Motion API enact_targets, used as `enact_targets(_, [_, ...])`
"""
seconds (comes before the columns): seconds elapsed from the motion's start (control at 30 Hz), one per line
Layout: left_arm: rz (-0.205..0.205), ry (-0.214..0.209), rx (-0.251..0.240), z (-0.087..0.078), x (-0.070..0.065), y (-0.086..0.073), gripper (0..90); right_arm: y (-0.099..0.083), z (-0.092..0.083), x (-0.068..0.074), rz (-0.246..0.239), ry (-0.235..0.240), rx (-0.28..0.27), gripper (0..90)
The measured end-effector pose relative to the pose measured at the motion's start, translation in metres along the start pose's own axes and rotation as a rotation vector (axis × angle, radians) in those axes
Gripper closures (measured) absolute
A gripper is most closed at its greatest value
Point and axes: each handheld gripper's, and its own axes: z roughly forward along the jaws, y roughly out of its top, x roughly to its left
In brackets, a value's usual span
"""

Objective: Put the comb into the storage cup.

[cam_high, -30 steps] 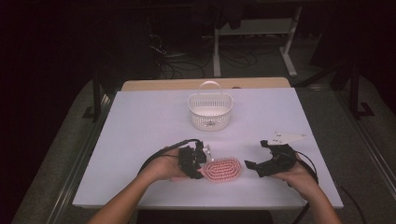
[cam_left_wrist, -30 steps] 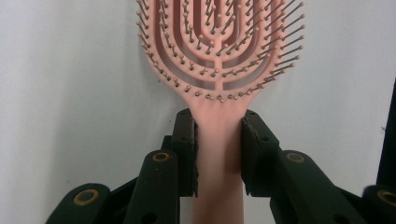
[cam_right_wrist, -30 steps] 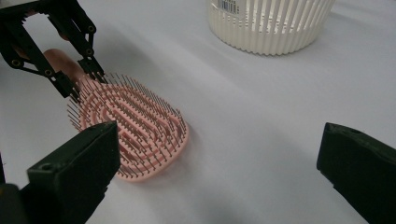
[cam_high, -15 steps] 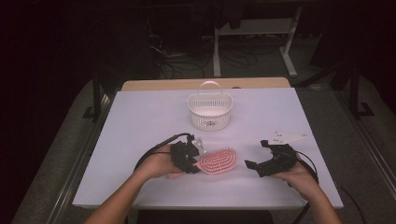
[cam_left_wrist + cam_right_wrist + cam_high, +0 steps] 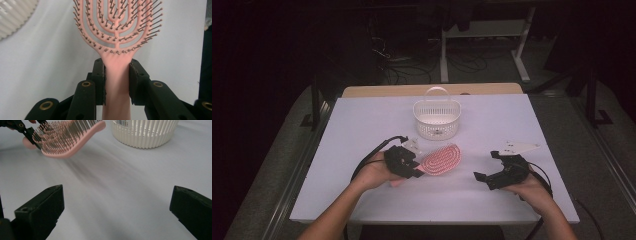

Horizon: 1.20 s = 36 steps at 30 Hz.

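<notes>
Left hand-held gripper (image 5: 117, 82) (pads on hairbrush (image 5: 117, 30) neck)

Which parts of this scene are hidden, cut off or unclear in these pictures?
- Hairbrush handle end: cut off by the bottom edge in the left gripper view.
- Basket contents: too small in the high view; cut off by the top edge in the right gripper view.
- Brush bristles: blurred in the right gripper view.

The hairbrush (image 5: 117, 37) looks like smooth pink plastic with thin bristles. The basket (image 5: 437, 118) is ribbed white plastic. The tabletop (image 5: 362, 125) is matt, and the tongs (image 5: 117, 82) matt black
</notes>
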Motion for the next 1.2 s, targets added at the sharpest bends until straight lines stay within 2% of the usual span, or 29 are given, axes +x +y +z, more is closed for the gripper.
enact_targets(0.17, [-0.020,0.019,-0.068,-0.003,0.002,-0.003,70.7,-0.001,0.001,0.000,-0.002,-0.001,0.005,0.0])
enact_targets(0.5, [-0.056,0.058,-0.162,-0.007,0.005,-0.006,70.7,-0.001,0.001,0.002,0.002,0.011,-0.023,0.0])
enact_targets(0.6, [-0.064,0.069,-0.197,-0.008,0.005,-0.007,70.7,0.002,0.000,0.001,0.044,0.020,-0.026,0.0])
enact_targets(0.87, [-0.093,0.109,-0.278,-0.014,0.007,-0.010,70.7,0.007,-0.002,0.003,0.064,0.030,-0.054,0.0])
enact_targets(1.03, [-0.124,0.132,-0.339,-0.019,0.010,-0.013,70.7,0.007,-0.002,0.005,0.069,0.007,-0.050,0.0])
enact_targets(1.2, [-0.136,0.141,-0.364,-0.019,0.010,-0.014,70.7,0.012,-0.002,0.006,0.087,0.008,-0.063,0.0])
